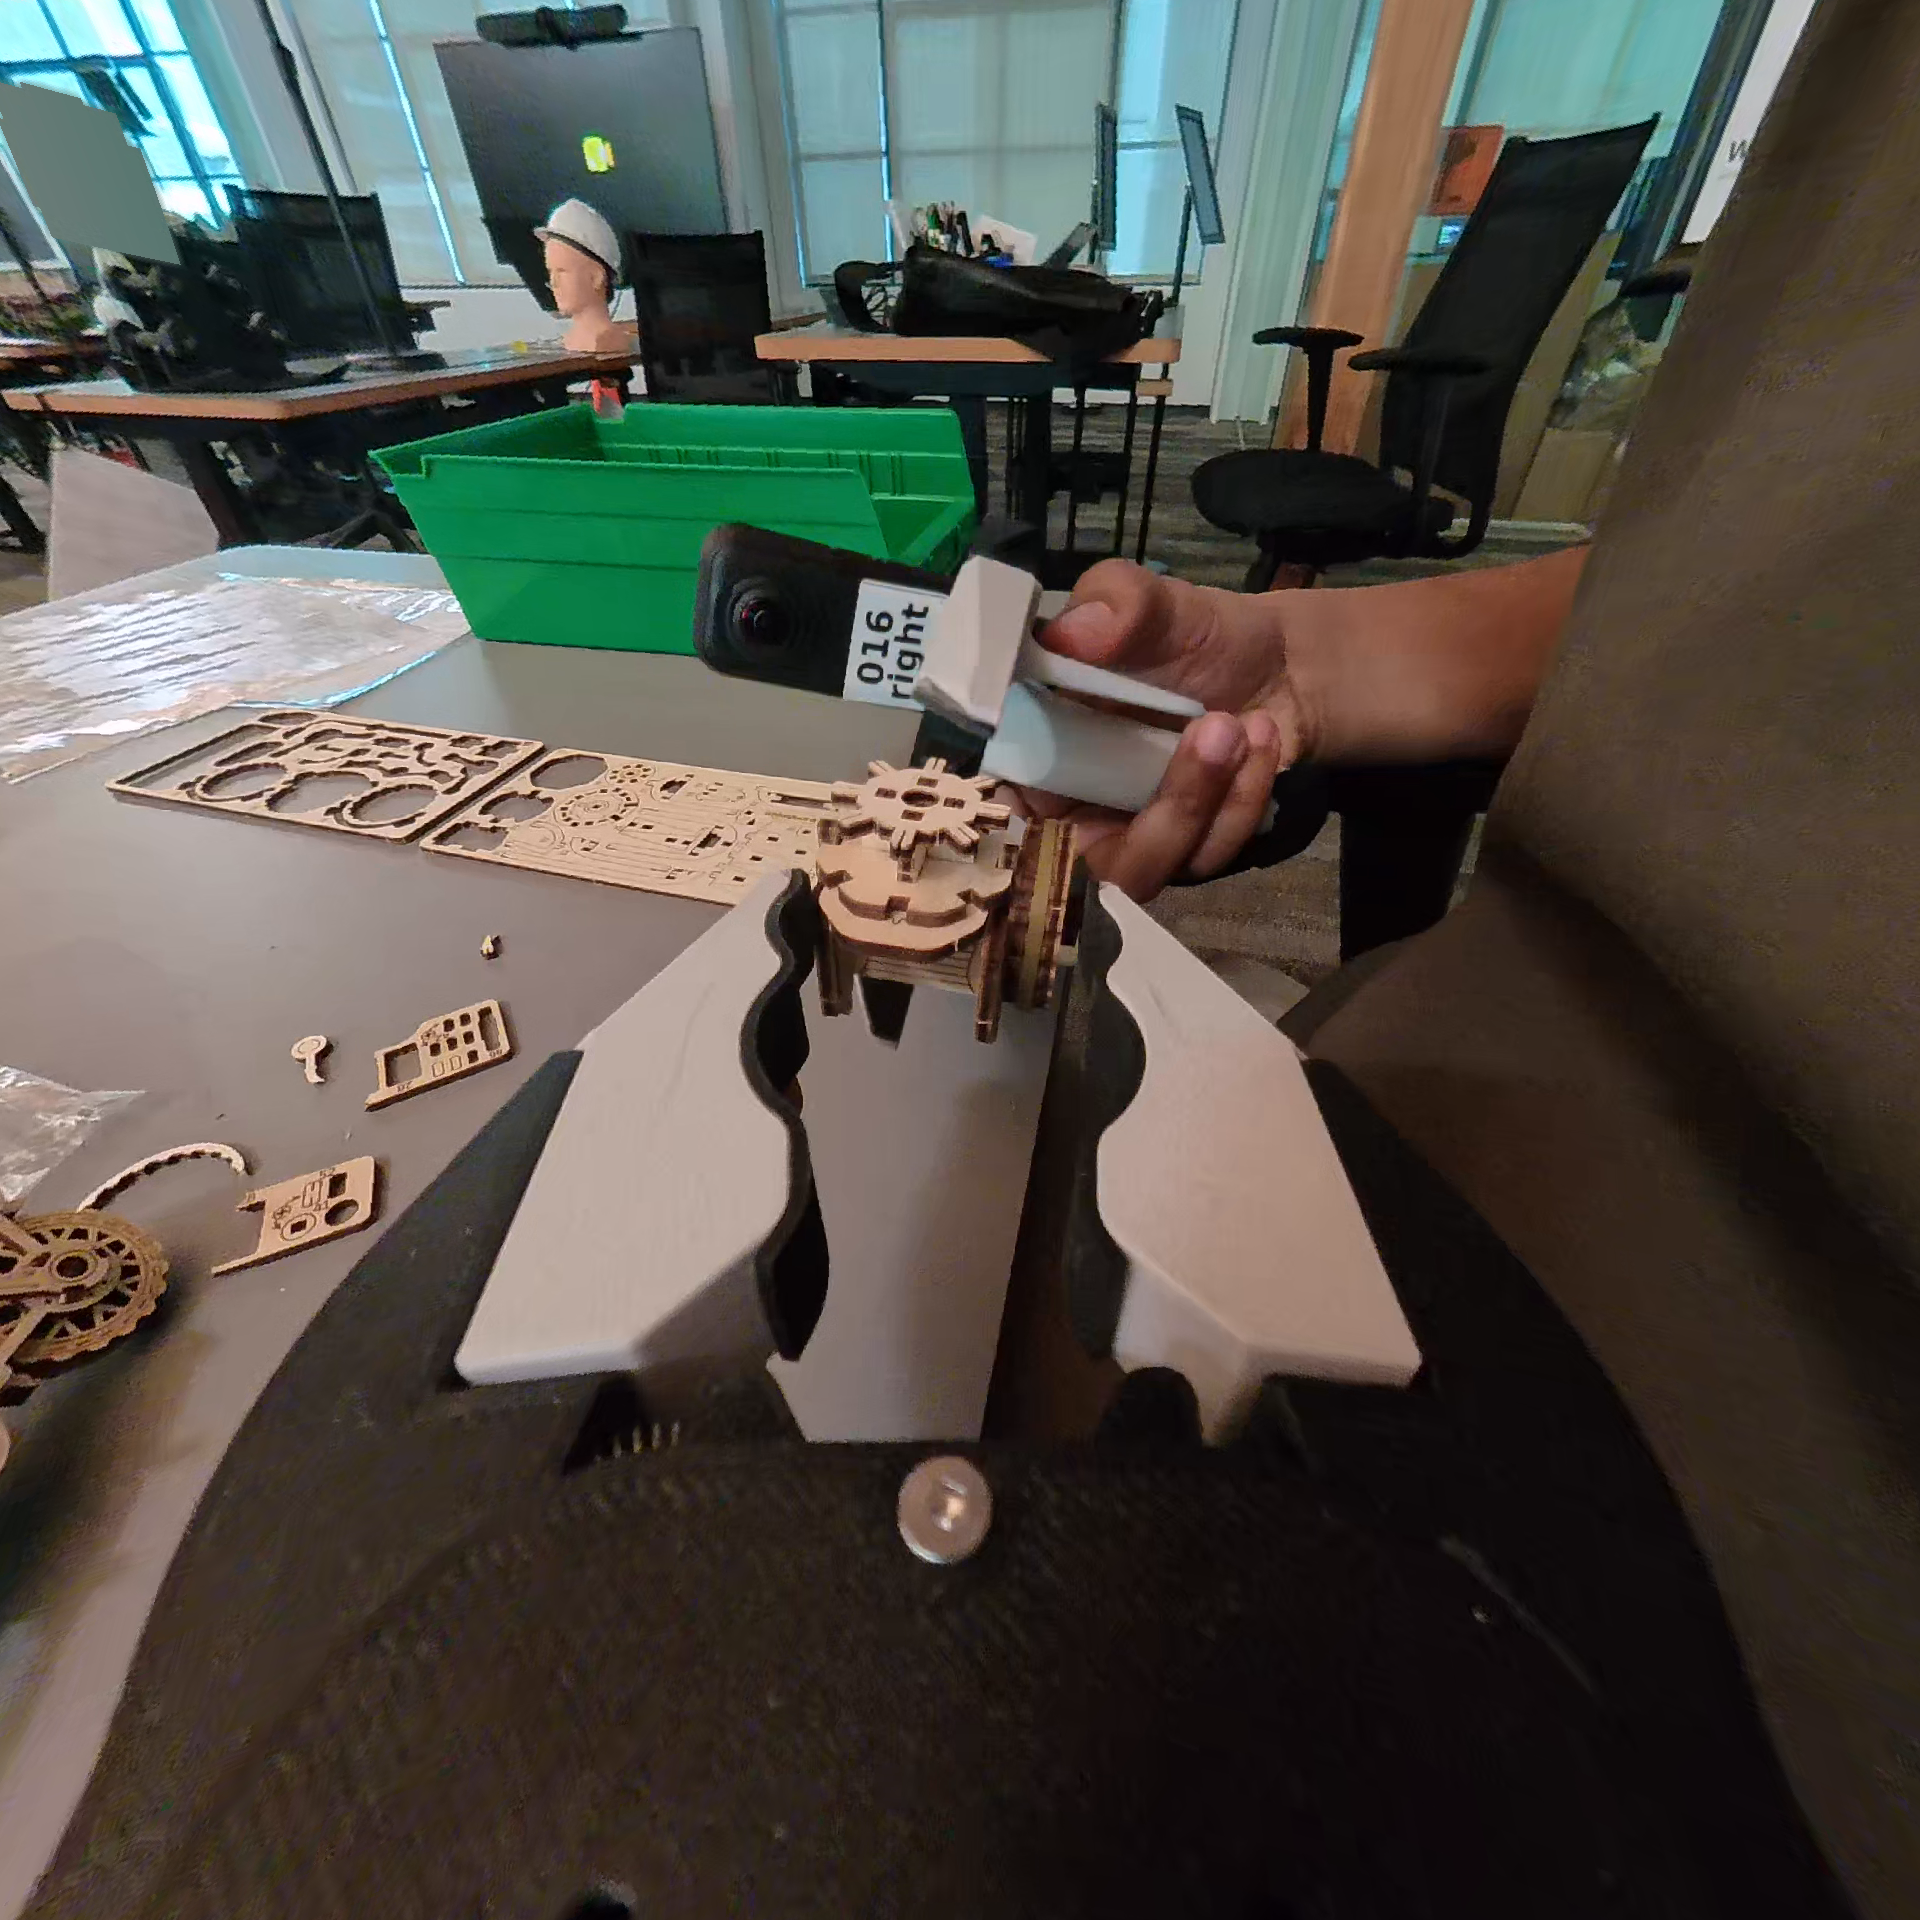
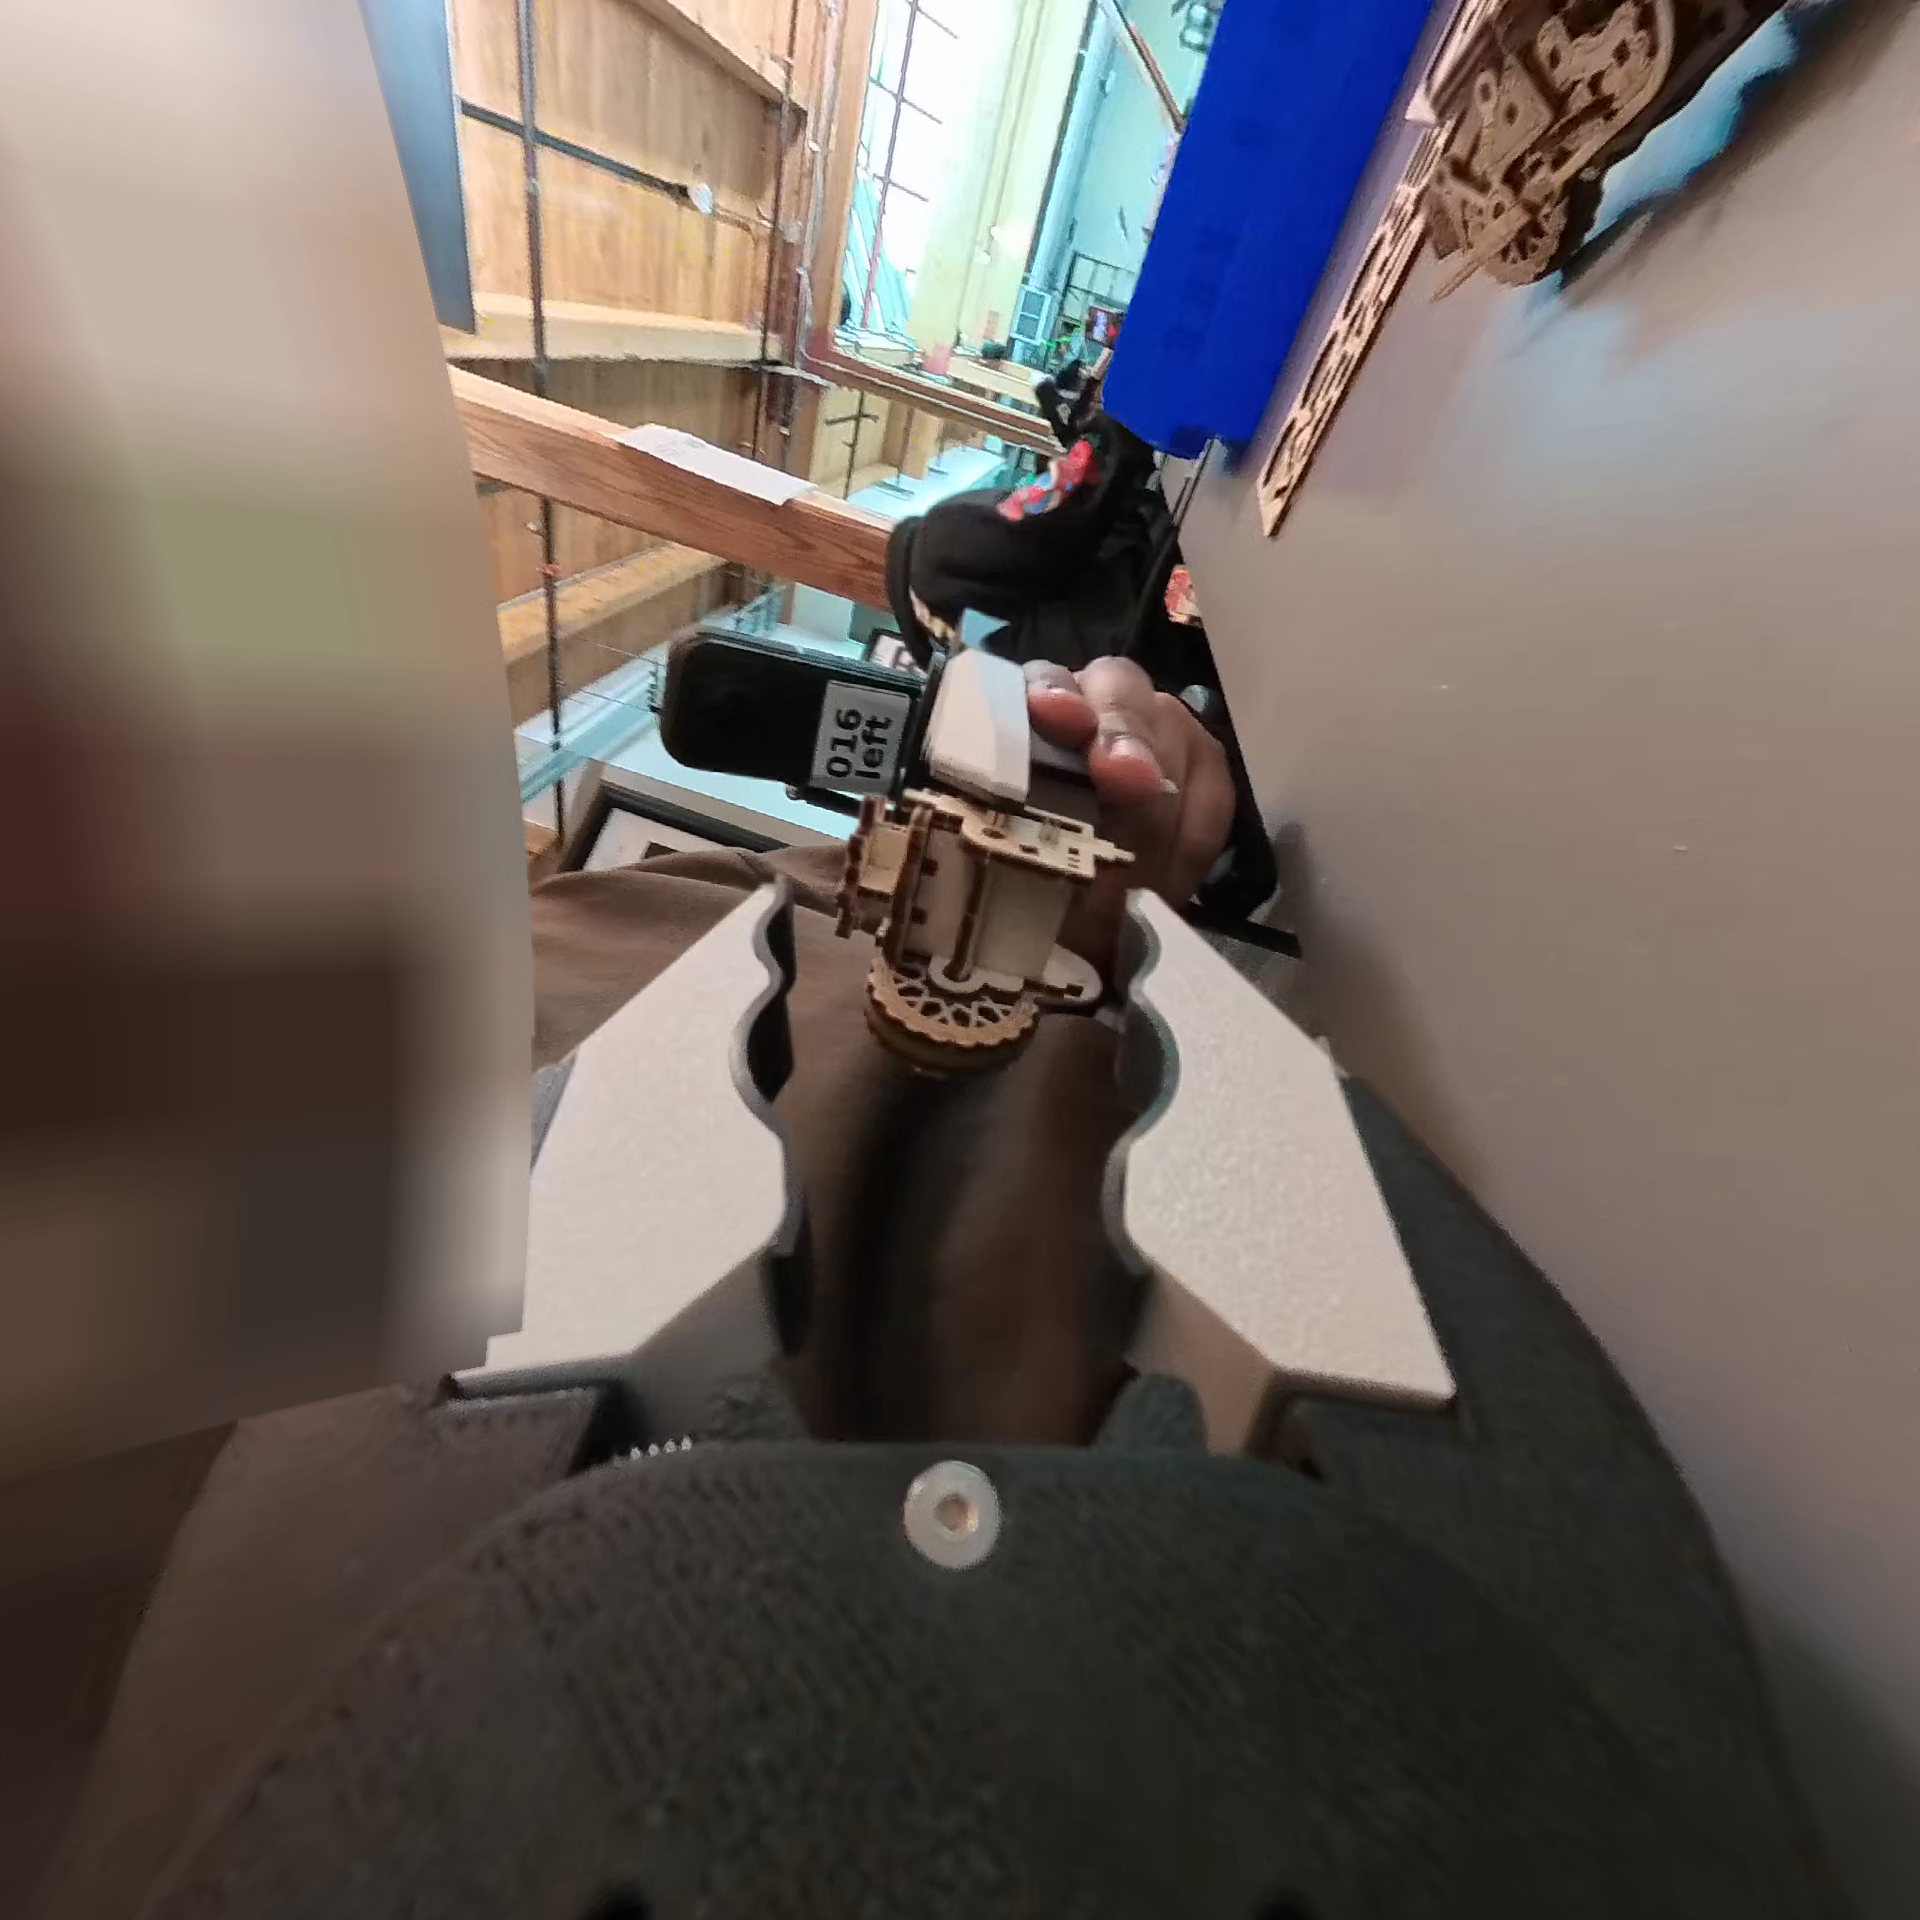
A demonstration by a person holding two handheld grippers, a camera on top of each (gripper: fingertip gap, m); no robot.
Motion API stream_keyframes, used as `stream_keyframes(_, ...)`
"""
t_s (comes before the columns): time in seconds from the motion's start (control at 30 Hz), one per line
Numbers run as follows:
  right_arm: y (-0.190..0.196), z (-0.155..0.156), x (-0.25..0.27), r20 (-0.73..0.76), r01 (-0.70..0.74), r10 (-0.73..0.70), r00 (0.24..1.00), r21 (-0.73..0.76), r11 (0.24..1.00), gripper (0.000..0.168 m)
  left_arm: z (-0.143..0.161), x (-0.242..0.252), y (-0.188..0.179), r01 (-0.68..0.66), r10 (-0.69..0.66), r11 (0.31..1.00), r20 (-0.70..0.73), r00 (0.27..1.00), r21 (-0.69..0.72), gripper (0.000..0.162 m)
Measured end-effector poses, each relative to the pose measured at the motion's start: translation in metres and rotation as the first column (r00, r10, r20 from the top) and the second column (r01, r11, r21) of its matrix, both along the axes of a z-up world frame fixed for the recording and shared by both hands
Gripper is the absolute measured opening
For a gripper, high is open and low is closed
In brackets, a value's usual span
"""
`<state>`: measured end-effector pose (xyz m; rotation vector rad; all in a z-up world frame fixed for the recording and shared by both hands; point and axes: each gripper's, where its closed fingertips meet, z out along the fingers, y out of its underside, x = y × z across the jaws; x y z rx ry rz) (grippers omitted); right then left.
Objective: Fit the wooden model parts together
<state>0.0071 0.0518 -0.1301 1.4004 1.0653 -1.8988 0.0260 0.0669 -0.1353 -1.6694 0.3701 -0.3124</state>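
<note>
A small wooden model assembly point(image 1: 904, 914) with a star-shaped gear on top and a toothed wheel on its right side hangs above the table's front edge. My left gripper point(image 1: 940, 909) is shut on it, one pad on each side. My right gripper point(image 2: 956, 914) is rolled on its side and faces the left one. It is closed to the width of the same assembly point(image 2: 997, 894), with the round wheel nearest the camera. A hand holds each gripper. The contact points are partly hidden by the wood.
Two punched-out wooden sheets point(image 1: 332, 769) lie on the grey table point(image 1: 260, 935), with loose wooden pieces point(image 1: 442, 1049) and a gear assembly point(image 1: 73, 1288) at the left. A green bin point(image 1: 675, 520) stands behind. A blue bin point(image 2: 1247, 208) shows in the right wrist view. The person's torso point(image 1: 1714, 1039) fills the right side. From either gripper's tips it is about 15 cm to the gear assembly point(image 1: 73, 1288).
</note>
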Motion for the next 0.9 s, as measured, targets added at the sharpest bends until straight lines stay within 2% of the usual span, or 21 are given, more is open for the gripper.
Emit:
stream_keyframes(0.13,-0.003,-0.007,-0.001,-0.003,0.011,-0.011,1.0,0.078,0.997,0.058,-0.002,0.0,0.001,-0.004,0.004,1.0,-0.011,1.0,-0.012,0.049)
stream_keyframes(0.33,-0.003,-0.004,0.0,-0.022,0.009,-0.007,1.0,0.071,0.997,0.045,-0.005,0.0,0.002,-0.016,0.016,0.999,-0.021,1.0,-0.029,0.048)
stream_keyframes(0.8,-0.001,-0.007,0.002,-0.082,0.023,-0.009,0.997,0.17,0.985,0.043,-0.01,0.0,0.005,-0.06,0.057,0.998,-0.085,0.995,-0.033,0.049)
stream_keyframes(0.83,0.001,-0.005,0.001,-0.102,0.037,-0.018,0.995,0.183,0.982,0.044,-0.011,-0.002,0.006,-0.067,0.064,0.997,-0.077,0.995,-0.04,0.053)
stream_keyframes(0.9,0.006,0.002,-0.001,-0.155,0.08,-0.049,0.987,0.204,0.976,0.043,-0.012,-0.004,0.006,-0.063,0.062,0.996,-0.012,0.998,-0.069,0.071)
